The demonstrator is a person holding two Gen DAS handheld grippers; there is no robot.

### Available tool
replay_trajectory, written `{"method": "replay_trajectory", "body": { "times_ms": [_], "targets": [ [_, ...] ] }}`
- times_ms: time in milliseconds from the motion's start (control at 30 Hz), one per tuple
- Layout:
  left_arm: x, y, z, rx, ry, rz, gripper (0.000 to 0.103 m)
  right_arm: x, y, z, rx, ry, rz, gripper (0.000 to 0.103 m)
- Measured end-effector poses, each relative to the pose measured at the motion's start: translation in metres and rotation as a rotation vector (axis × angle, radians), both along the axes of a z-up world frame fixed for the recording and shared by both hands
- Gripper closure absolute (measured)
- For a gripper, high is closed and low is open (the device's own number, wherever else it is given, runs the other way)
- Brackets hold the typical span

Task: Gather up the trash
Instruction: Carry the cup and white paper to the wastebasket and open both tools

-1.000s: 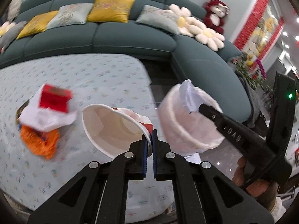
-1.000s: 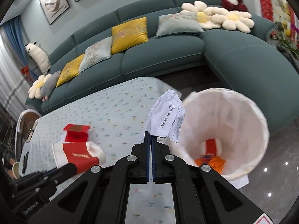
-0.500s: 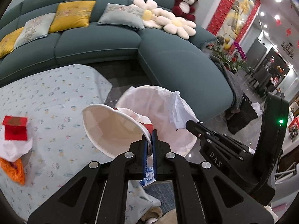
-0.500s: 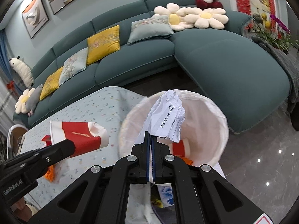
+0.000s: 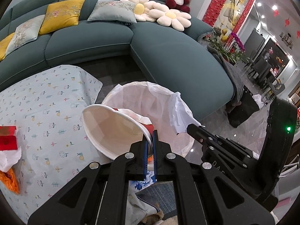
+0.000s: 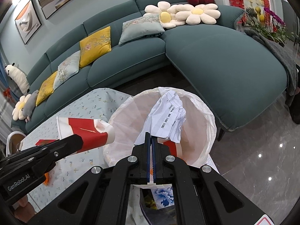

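My left gripper (image 5: 149,136) is shut on the rim of a red-and-white paper cup (image 5: 110,125), held sideways at the near rim of the white-lined trash bin (image 5: 150,93). The cup also shows in the right wrist view (image 6: 84,129). My right gripper (image 6: 151,140) is shut on a crumpled white paper (image 6: 166,118) and holds it above the bin's opening (image 6: 198,135); the paper also shows in the left wrist view (image 5: 180,114). Red and orange trash (image 6: 170,146) lies inside the bin.
A table with a light patterned cloth (image 5: 46,112) lies to the left, with a red box (image 5: 7,137), white tissue (image 5: 8,157) and an orange wrapper (image 5: 10,180) on it. A teal sofa (image 5: 168,60) curves behind the bin. Glossy floor (image 6: 262,159) is to the right.
Both grippers have moved right from over the table to the bin, carrying the cup and the paper. The bin is now centred under them.
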State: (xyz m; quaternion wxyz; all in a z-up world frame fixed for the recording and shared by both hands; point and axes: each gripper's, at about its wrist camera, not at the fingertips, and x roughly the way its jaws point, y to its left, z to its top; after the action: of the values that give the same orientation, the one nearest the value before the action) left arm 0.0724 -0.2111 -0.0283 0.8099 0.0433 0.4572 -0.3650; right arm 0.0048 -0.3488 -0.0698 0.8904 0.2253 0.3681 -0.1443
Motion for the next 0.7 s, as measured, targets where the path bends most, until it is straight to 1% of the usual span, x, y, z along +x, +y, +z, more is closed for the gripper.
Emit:
{"method": "replay_trajectory", "body": {
  "times_ms": [333,400,433,500,567,633,667,700],
  "targets": [
    [0.004,-0.013,-0.007,0.007,0.006,-0.013,0.099,0.004,-0.004,-0.004,-0.003,0.007,-0.002,0.100],
    [0.004,-0.014,-0.008,0.013,0.004,-0.001,0.097,0.005,-0.004,-0.004,-0.003,0.008,-0.002,0.098],
    [0.004,-0.013,-0.008,0.010,-0.005,0.009,0.095,0.005,-0.004,-0.004,-0.005,0.009,-0.007,0.096],
    [0.004,-0.014,-0.008,0.014,-0.008,0.010,0.084,0.006,-0.003,-0.004,-0.004,0.007,-0.011,0.092],
    [0.005,-0.014,-0.008,0.015,-0.012,0.014,0.080,0.006,-0.003,-0.003,-0.008,0.006,-0.013,0.090],
    [0.005,-0.013,-0.007,0.014,-0.012,0.017,0.079,0.006,-0.002,-0.002,-0.012,0.006,-0.014,0.087],
    [0.006,-0.013,-0.007,0.015,-0.012,0.019,0.076,0.006,-0.002,-0.001,-0.015,0.006,-0.015,0.086],
    [0.006,-0.012,-0.006,0.016,-0.012,0.022,0.071,0.006,-0.001,-0.001,-0.018,0.005,-0.016,0.083]
  ]
}}
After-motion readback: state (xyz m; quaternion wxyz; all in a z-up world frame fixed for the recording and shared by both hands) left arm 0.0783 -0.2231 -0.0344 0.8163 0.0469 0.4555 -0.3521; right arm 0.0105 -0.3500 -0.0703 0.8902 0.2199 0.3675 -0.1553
